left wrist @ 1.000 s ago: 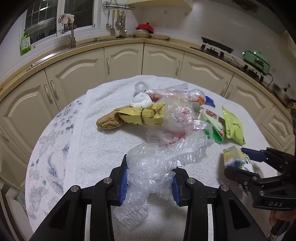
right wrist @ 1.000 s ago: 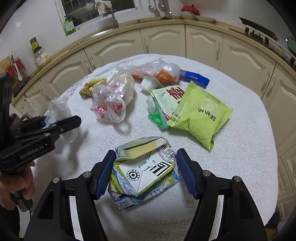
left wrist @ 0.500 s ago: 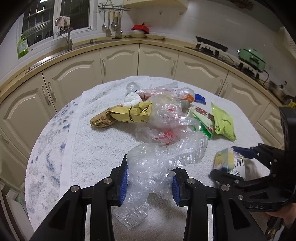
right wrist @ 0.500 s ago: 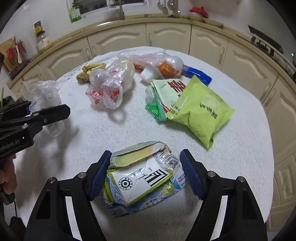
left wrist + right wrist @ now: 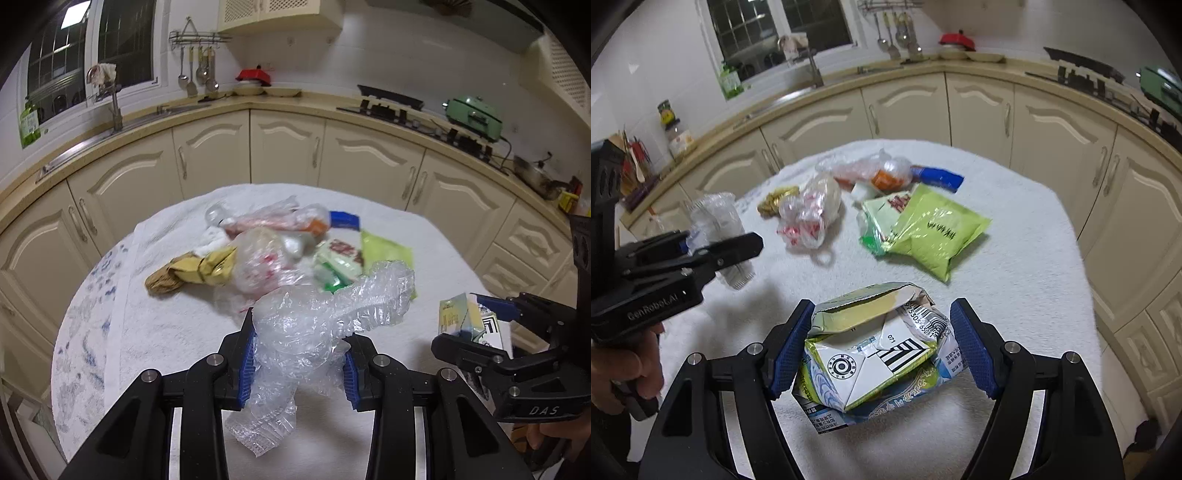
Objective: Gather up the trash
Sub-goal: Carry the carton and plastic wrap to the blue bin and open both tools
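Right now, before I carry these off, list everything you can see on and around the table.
Bubble wrap: 1, clear, in left gripper
Crushed carton: 1, white-green, in right gripper
Snack bag: 1, lime green, table centre
Green-white packet: 1, under snack bag
Clear bags: 2, red print, far side
Gold wrapper: 1, far left
Blue wrapper: 1, far side
Towel: 1, white, covering table
Hand: 1, on left gripper

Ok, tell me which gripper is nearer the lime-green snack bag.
Right. The right gripper, holding a flattened carton, sits just short of the lime-green snack bag; the left gripper, clamping crumpled clear plastic, is farther off to its left.
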Tool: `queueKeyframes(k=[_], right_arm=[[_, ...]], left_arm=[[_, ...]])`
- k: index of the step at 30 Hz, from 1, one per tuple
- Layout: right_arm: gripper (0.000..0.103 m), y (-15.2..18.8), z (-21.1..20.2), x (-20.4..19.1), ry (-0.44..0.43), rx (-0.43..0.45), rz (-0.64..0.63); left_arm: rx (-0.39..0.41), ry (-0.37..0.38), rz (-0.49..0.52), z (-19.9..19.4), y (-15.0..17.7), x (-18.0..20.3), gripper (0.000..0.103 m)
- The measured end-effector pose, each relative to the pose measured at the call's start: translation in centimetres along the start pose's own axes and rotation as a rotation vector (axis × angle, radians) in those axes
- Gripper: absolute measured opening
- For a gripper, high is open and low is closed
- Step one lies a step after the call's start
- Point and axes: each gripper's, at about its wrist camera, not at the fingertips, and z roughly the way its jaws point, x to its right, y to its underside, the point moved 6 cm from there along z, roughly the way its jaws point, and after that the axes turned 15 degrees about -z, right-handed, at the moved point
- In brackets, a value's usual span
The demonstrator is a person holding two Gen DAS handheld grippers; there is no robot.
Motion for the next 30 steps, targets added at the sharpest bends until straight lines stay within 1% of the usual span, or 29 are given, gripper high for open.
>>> queueKeyframes(k=[7, 11, 15, 19, 21, 22, 24, 30], right_arm=[[0.076, -0.7, -5.3, 3.0, 0.04, 0.107, 0.051], [0.076, -0.4, -9.5, 5.9, 0.09, 0.177, 0.098], [0.076, 0.9, -13.3, 9.3, 0.16, 0.222, 0.157], [0.076, 3.6, -17.2, 13.5, 0.255, 0.249, 0.245], [0.076, 5.6, -19.0, 16.2, 0.309, 0.249, 0.3], [0.076, 6.2, -19.5, 16.8, 0.324, 0.247, 0.314], [0.076, 8.3, -20.7, 19.1, 0.372, 0.235, 0.362], [0.076, 13.3, -23.3, 23.7, 0.446, 0.226, 0.479]], left_arm=[[0.048, 0.053, 0.051, -2.4, -0.8, 5.1, 0.035], [0.072, 0.107, 0.087, -3.4, -1.3, 8.9, 0.035], [0.079, 0.177, 0.134, -3.5, -1.2, 13.5, 0.035], [0.067, 0.255, 0.186, -2.9, -0.4, 18.9, 0.035], [0.056, 0.296, 0.219, -2.4, 0.4, 21.9, 0.035], [0.049, 0.312, 0.23, -2.0, 0.7, 23.0, 0.035], [0.031, 0.349, 0.254, -1.4, 1.7, 25.7, 0.035], [-0.023, 0.434, 0.292, 0.9, 3.7, 32.1, 0.035]])
